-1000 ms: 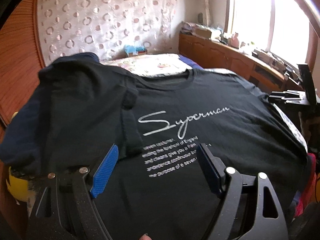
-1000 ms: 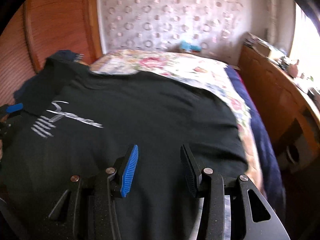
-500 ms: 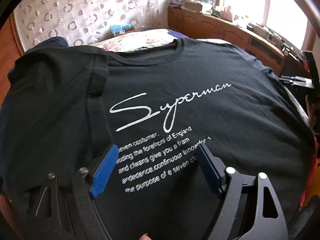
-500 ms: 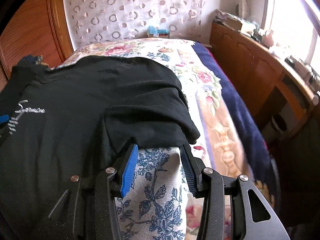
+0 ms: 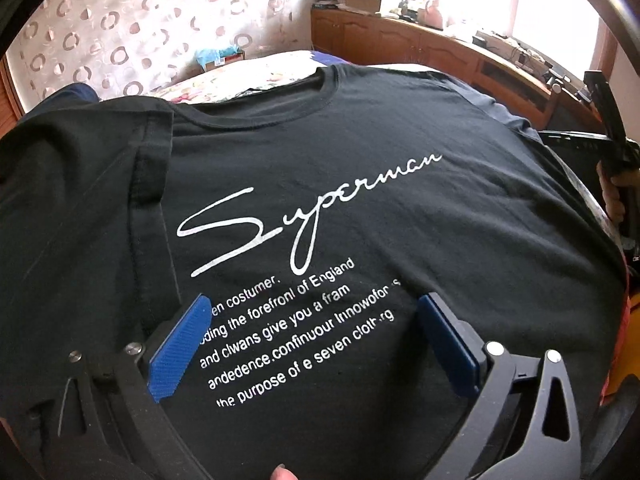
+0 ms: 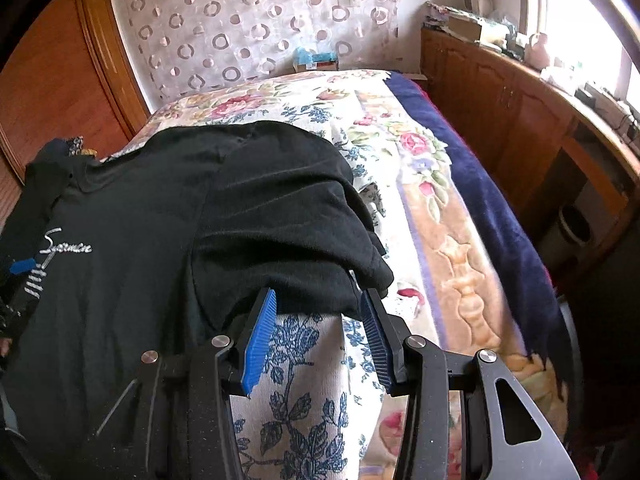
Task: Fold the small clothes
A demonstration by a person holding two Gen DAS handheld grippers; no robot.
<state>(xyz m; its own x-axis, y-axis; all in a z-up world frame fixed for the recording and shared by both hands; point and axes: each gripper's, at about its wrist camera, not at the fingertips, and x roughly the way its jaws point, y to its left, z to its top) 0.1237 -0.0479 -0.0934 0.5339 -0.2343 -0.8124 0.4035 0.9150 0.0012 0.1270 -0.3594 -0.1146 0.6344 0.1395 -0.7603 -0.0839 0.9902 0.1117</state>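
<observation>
A black T-shirt (image 5: 360,128) with white "Superman" print lies spread face up on the bed. Its left sleeve (image 5: 80,168) is folded in over the body. My left gripper (image 5: 312,308) is open and empty, hovering just above the small printed lines. In the right wrist view the shirt (image 6: 120,272) lies at left, and its right sleeve (image 6: 288,216) spreads out over the bedspread. My right gripper (image 6: 318,300) is open and empty, its fingertips at the sleeve's hem. The left gripper's blue pad (image 6: 22,266) shows at the far left edge.
A floral bedspread (image 6: 400,168) with a dark blue blanket (image 6: 500,220) along its right edge covers the bed. A wooden cabinet (image 6: 540,120) with clutter stands under the window at right. A wooden wardrobe (image 6: 52,80) stands at left. A patterned curtain (image 6: 248,20) hangs behind.
My left gripper has moved in closer over the shirt's print. My right gripper has swung right, from over the shirt's body to the right sleeve's hem. Both stayed open.
</observation>
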